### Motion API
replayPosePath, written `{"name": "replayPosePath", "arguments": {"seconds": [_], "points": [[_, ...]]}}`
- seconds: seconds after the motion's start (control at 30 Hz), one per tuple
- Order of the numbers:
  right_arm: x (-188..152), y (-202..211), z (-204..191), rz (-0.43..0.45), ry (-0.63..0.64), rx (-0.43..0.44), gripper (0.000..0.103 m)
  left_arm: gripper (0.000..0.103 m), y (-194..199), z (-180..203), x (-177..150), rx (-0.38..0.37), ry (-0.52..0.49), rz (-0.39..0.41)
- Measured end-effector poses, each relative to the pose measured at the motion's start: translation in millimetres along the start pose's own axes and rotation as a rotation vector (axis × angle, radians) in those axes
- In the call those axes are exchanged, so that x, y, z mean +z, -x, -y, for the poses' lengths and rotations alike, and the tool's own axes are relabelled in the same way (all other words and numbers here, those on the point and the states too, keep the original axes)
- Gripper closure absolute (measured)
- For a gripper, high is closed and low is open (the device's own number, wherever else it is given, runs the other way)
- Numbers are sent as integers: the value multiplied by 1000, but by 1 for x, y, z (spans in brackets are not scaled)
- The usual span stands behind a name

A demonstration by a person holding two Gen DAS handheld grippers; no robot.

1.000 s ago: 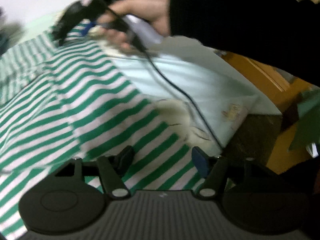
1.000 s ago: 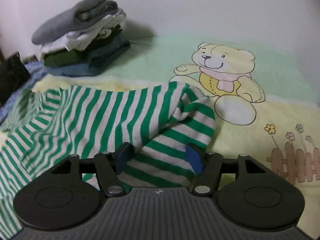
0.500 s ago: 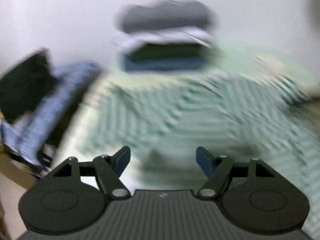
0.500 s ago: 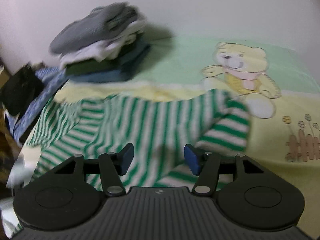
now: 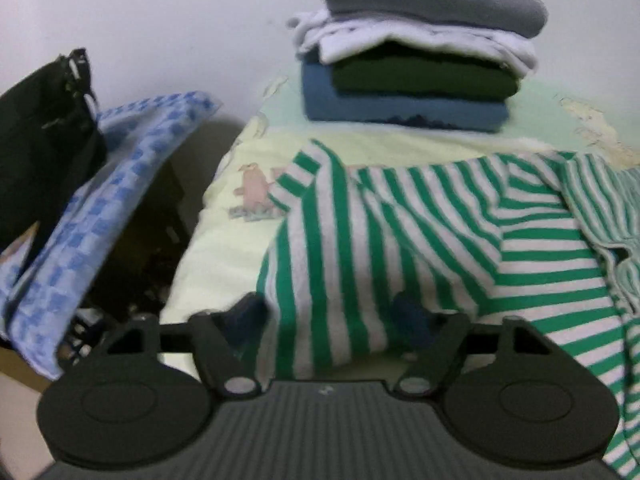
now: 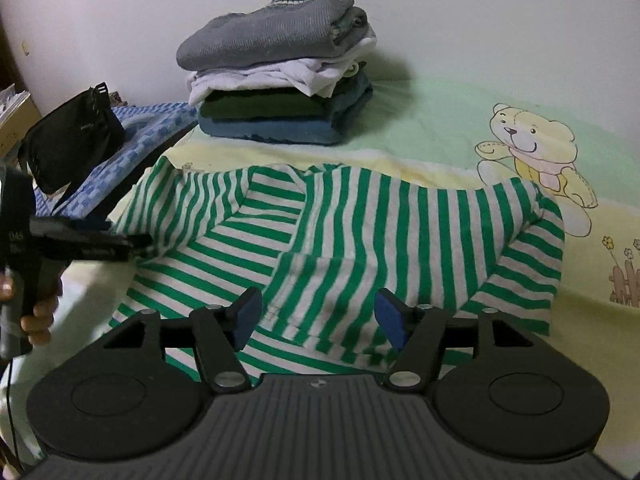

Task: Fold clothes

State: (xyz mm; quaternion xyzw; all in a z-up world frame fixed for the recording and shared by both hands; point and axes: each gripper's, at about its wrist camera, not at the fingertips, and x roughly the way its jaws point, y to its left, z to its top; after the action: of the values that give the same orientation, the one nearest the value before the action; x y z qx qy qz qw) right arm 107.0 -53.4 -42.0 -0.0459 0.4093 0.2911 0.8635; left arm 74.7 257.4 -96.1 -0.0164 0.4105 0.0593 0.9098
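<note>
Hovering at the near hem, the right claw (image 6: 316,316) stands with its jaws apart and nothing between them; they have just been opening further, and the green-and-white striped shirt (image 6: 360,232) lies directly ahead at its 12 o'clock. The shirt is spread on the bed (image 6: 440,136), collar toward the wall at 12 o'clock. Its body runs broadly from 9 to 3 o'clock across the right wrist view, with one side already turned in and bunched near the bear print (image 6: 536,148) at 2 o'clock. The left claw (image 5: 330,316), held in the person's hand (image 6: 40,312), sits at the shirt's 9 o'clock edge. Its jaws have just been closing, and a raised fold of striped cloth lies between them. The left wrist view is soft, so it looks as though the pads are not yet pinching, but that cannot be said for sure. The coming move probably turns on that 9 o'clock edge: the left claw is much the nearer, and the fold line would run from 12 to 6 o'clock, square to the shirt's width. The stack of folded clothes (image 6: 280,80) rests by the wall at 11 o'clock, apart from the shirt. A black bag (image 6: 68,144) lies on a blue checked cloth (image 6: 152,128) off the bed's 9 o'clock side.
</note>
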Motion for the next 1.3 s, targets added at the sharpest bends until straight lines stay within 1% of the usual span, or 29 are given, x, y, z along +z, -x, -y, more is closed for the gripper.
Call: {"name": "replayPosePath", "arguments": {"seconds": [0.07, 0.1, 0.17, 0.2, 0.27, 0.37, 0.4, 0.5, 0.6, 0.77, 0.87, 0.97, 1.0, 1.1, 1.13, 1.17, 1.2, 1.23, 1.27, 1.3], "points": [[3, -1, -5, 2, -12, -7, 34, 69, 3, 1, 0, -26, -18, 15], [4, -2, -8, 3, -14, -12, 33, 76, 3, 0, 0, -24, -20, 16], [6, -4, -13, 5, -8, -13, 33, 100, 4, -1, 2, -16, -22, 18], [8, -6, -16, 5, -3, -9, 33, 102, 5, 0, 3, -4, -19, 25], [12, -9, -20, 7, 5, -7, 33, 103, 11, 8, 7, 1, -19, 52], [22, -13, -25, 20, 6, -14, 33, 103, 20, 22, 11, 9, -24, 91], [26, -13, -25, 26, -1, -15, 33, 103, 23, 32, 12, 6, -41, 102], [37, -11, -24, 49, -30, 0, 33, 103, 32, 65, 14, -43, -59, 127], [46, -7, -19, 73, -43, 2, 33, 103, 39, 103, 13, -69, -131, 160], [51, 3, -6, 89, -45, -9, 33, 103, 39, 152, 11, -143, -177, 156], [50, 10, 11, 114, -79, -32, 33, 103, 39, 178, 7, -210, -191, 143], [46, 7, 29, 98, -128, -24, 33, 101, 37, 202, -2, -225, -240, 141], [44, 5, 31, 85, -125, -13, 33, 100, 34, 207, -5, -223, -254, 134], [38, -3, 30, 59, -84, 36, 34, 93, 31, 213, -14, -238, -276, 112], [37, -6, 27, 56, -59, 56, 34, 85, 33, 211, -17, -240, -277, 118], [35, -9, 21, 58, -23, 73, 35, 72, 36, 208, -19, -249, -282, 125], [34, -12, 15, 62, 15, 89, 36, 67, 41, 205, -20, -261, -287, 132], [33, -15, 6, 70, 66, 102, 39, 59, 47, 202, -24, -269, -291, 142], [32, -18, -4, 77, 119, 112, 39, 53, 54, 198, -28, -271, -299, 150], [31, -22, -13, 84, 173, 120, 40, 51, 60, 194, -32, -270, -308, 156]]}}
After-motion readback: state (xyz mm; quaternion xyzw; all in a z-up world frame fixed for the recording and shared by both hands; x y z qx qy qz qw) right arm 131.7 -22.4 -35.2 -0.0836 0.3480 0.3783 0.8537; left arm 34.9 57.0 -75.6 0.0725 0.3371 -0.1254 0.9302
